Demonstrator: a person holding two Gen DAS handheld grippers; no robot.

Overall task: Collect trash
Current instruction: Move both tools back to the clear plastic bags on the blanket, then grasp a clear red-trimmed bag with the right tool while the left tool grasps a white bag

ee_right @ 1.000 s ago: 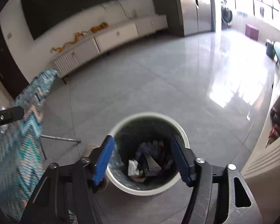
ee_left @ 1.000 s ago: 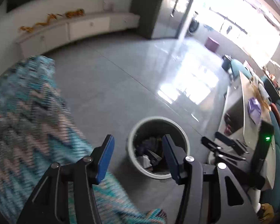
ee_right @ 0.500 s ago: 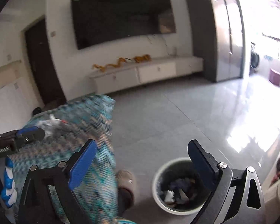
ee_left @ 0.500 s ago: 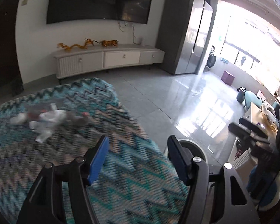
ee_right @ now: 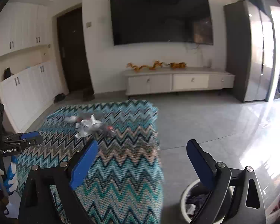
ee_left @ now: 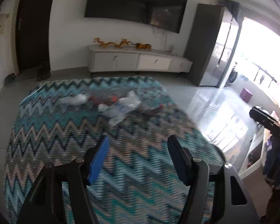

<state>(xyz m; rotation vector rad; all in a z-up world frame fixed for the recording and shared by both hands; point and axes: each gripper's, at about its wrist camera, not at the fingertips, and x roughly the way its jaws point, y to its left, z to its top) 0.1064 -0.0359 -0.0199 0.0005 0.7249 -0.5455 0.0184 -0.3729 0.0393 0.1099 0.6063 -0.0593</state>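
Note:
A heap of crumpled trash, white, clear and red pieces, lies on a table with a teal zigzag cloth. It also shows in the right wrist view. My left gripper is open and empty, above the cloth short of the heap. My right gripper is open and empty over the table's right edge. A white trash bin with trash inside stands on the floor, partly hidden behind my right finger. The left gripper shows at the left of the right wrist view.
A white TV cabinet with orange dragon figures stands at the far wall under a black TV. A grey fridge is at the right. Grey tiled floor lies right of the table. White cupboards line the left wall.
Both grippers have swung up and left from over the trash bin to face the table. The trash heap has come into view. Both stay open and empty.

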